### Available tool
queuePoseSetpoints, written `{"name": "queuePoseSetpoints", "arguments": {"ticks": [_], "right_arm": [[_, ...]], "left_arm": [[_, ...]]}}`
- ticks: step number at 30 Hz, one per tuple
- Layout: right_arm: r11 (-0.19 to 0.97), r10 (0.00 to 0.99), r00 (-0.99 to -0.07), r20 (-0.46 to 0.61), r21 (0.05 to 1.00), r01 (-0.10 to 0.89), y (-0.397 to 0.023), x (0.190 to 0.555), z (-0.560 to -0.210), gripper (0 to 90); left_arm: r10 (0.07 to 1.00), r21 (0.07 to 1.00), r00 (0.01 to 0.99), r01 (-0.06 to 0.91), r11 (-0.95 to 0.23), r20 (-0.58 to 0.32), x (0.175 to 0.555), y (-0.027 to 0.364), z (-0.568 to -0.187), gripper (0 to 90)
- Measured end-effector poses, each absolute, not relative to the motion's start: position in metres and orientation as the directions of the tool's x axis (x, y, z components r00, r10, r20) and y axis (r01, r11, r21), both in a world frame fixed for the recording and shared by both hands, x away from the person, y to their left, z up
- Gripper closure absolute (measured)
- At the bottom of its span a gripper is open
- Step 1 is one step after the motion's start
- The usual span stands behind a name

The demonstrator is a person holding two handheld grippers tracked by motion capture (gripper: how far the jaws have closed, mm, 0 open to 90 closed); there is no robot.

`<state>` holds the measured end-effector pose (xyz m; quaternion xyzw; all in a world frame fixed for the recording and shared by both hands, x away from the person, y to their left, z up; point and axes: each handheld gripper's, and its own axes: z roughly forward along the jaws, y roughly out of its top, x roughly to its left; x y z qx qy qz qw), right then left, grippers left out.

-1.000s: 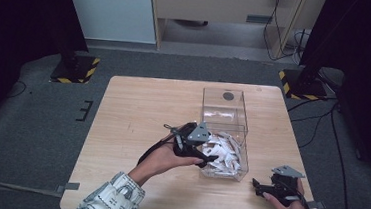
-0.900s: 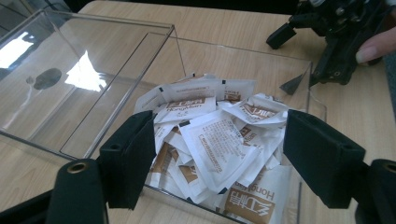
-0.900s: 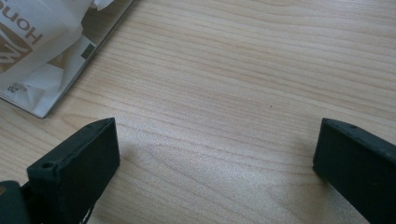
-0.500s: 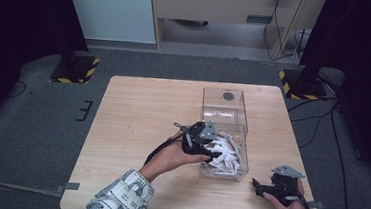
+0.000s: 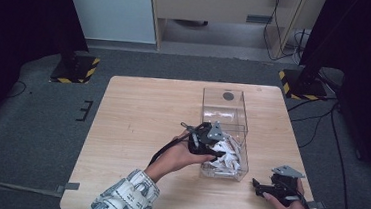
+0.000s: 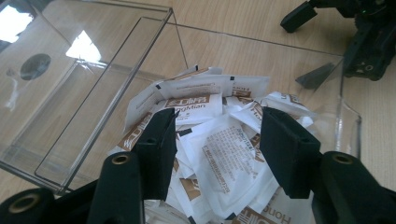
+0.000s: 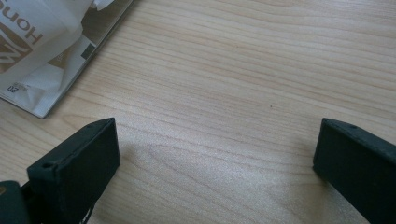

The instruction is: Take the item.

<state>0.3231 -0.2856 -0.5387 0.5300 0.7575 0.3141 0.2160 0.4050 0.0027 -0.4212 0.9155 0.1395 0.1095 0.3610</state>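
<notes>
A clear plastic box [image 5: 213, 100] stands right of the table's middle, and its near compartment holds a pile of white and brown sachets [image 5: 229, 157]. My left gripper [image 5: 216, 151] reaches into that compartment from the left. In the left gripper view its jaws [image 6: 219, 149] straddle the sachets [image 6: 229, 154]. They have just been closing, and a gap still shows beside each pad. My right gripper [image 5: 261, 186] rests on the table near the front right corner. It is wide open over bare wood [image 7: 215, 158].
The box's far compartment [image 5: 226, 105] holds nothing and has a dark round mark on its bottom. A corner of the box with sachets [image 7: 42, 56] lies left of my right gripper. Bare tabletop [image 5: 136, 126] spreads to the left of the box.
My left gripper has moved right and slightly down into the box's near compartment, and its jaws have narrowed over the sachets. The right gripper has kept still.
</notes>
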Motion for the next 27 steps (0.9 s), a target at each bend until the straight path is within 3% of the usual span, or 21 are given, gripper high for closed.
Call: {"name": "queuePoseSetpoints", "arguments": {"ticks": [17, 27], "right_arm": [[0.241, 0.939, -0.345, 0.006, 0.705, 0.667, -0.286, 0.323, -0.539, 0.8], [0.241, 0.939, -0.345, 0.006, 0.705, 0.667, -0.286, 0.323, -0.539, 0.8]], "left_arm": [[0.333, 0.652, 0.94, 0.21, -0.729, 0.07, 0.415, -0.007, -0.441, 37.3], [0.332, 0.635, 0.942, 0.229, -0.738, 0.046, 0.419, -0.009, -0.45, 36.5]]}}
